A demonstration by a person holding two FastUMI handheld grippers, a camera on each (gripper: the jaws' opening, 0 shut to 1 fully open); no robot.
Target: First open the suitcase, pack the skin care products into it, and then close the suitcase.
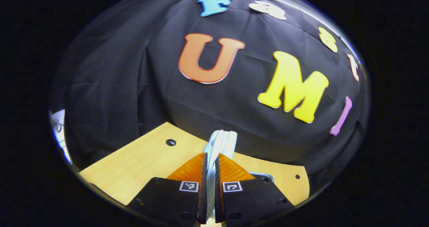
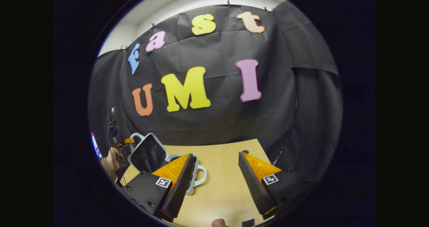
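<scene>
Left gripper view: left gripper (image 1: 210, 173) pinches the suitcase (image 1: 219, 143) lid edge (standing open); right gripper (image 2: 214, 173) gapes over the table (image 2: 221, 186).

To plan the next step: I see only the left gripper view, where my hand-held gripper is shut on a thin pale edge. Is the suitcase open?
Observer: Yes. In the right gripper view the suitcase is open, and its lid stands raised.
Operator: What holds the lid?
Observer: Your left hand-held gripper grips the lid's upper left edge, with a hand below it.
Operator: And the right hand-held gripper?
Observer: The right hand-held gripper is open over the table, beside the suitcase, and holds nothing.
</scene>
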